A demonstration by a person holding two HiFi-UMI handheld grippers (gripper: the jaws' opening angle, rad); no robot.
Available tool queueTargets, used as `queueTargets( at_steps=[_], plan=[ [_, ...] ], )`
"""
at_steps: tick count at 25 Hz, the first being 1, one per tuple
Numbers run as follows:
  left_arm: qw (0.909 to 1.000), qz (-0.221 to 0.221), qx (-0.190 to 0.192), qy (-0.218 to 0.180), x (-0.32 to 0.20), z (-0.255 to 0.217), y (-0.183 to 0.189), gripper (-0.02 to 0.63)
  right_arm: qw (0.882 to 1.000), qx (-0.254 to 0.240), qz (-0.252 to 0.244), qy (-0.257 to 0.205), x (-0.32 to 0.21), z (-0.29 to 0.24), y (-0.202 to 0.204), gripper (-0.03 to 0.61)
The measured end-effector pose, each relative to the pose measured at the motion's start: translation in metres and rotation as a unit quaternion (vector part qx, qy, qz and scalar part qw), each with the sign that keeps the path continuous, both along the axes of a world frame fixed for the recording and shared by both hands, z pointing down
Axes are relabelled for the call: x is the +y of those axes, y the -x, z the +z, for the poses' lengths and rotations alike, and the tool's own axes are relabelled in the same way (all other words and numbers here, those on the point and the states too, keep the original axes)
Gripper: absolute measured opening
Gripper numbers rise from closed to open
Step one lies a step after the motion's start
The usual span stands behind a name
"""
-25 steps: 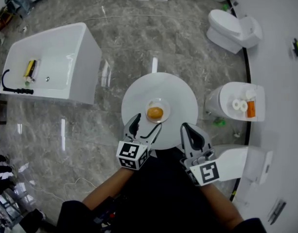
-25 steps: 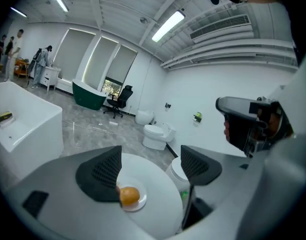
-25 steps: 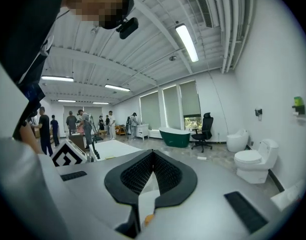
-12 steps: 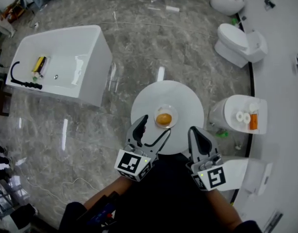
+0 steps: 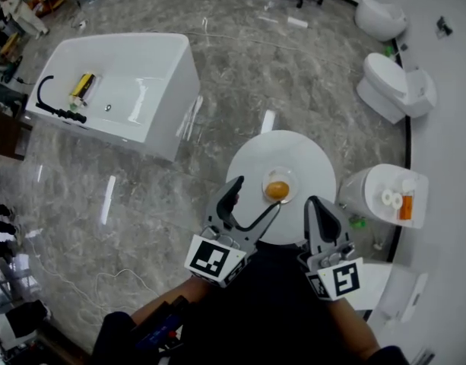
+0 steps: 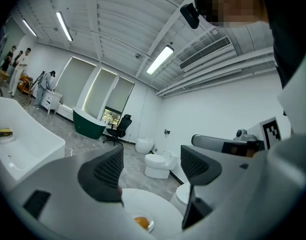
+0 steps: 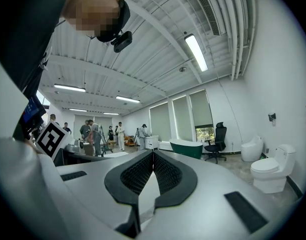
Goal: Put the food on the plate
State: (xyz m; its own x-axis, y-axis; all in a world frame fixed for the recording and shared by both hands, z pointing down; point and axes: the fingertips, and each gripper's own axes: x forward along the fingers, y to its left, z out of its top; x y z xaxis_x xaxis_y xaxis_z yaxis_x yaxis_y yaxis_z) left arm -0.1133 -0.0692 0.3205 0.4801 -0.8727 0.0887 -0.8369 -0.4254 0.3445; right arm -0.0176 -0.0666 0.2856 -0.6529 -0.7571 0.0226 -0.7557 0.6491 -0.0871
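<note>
A small clear plate [image 5: 278, 188] sits in the middle of a round white table [image 5: 309, 158]. On it lies a round orange-yellow piece of food [image 5: 277, 191]. My left gripper [image 5: 255, 197] hangs open just left of and in front of the plate, with nothing between its fingers. In the left gripper view the plate with the food [image 6: 141, 222] shows low between the open left gripper [image 6: 150, 169]. My right gripper [image 5: 318, 205] is shut and empty at the table's near right edge. The right gripper [image 7: 153, 156] points out into the room.
A white bathtub [image 5: 118, 90] stands at the far left. Two toilets [image 5: 396, 90] are at the far right, and a nearer one [image 5: 385, 196] carries paper rolls beside the table. An office chair [image 6: 120, 129] and several people [image 7: 93, 134] are at the room's far end.
The view has shifted, so the table and plate sit further right in the picture. Both grippers moved right with it. The left stays open by the plate, the right stays shut.
</note>
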Motion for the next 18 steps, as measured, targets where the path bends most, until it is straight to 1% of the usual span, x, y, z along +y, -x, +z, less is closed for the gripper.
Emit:
queueTargets(
  at_steps=[4,7,10,14,15,16,18],
  plan=[
    [0.9997,-0.017,-0.009,-0.013,0.004,-0.005,0.017,0.352,1.0,-0.002,-0.003,-0.004,0.002,-0.002,0.014,0.008],
    [0.9989,-0.042,-0.01,-0.017,0.002,-0.012,0.035,0.281,1.0,0.005,0.0,0.0,0.0,0.0,0.021,0.008],
    [0.9985,-0.05,-0.008,-0.023,0.004,-0.014,0.047,0.194,1.0,0.0,0.0,-0.003,-0.001,-0.002,0.027,0.008],
    [0.999,-0.039,-0.005,-0.019,0.006,-0.011,0.051,0.162,1.0,-0.002,0.003,-0.001,-0.003,-0.001,0.035,0.008],
    [0.9991,-0.038,-0.006,-0.02,0.006,-0.011,0.051,0.129,1.0,-0.002,0.003,0.0,-0.003,-0.001,0.035,0.008],
    [0.9991,-0.037,-0.007,-0.02,0.007,-0.011,0.05,0.078,1.0,-0.002,0.003,0.001,-0.003,0.0,0.035,0.008],
    [0.9991,-0.036,-0.008,-0.02,0.007,-0.011,0.047,0.003,1.0,-0.001,0.004,0.001,-0.003,0.0,0.034,0.008]
  ],
)
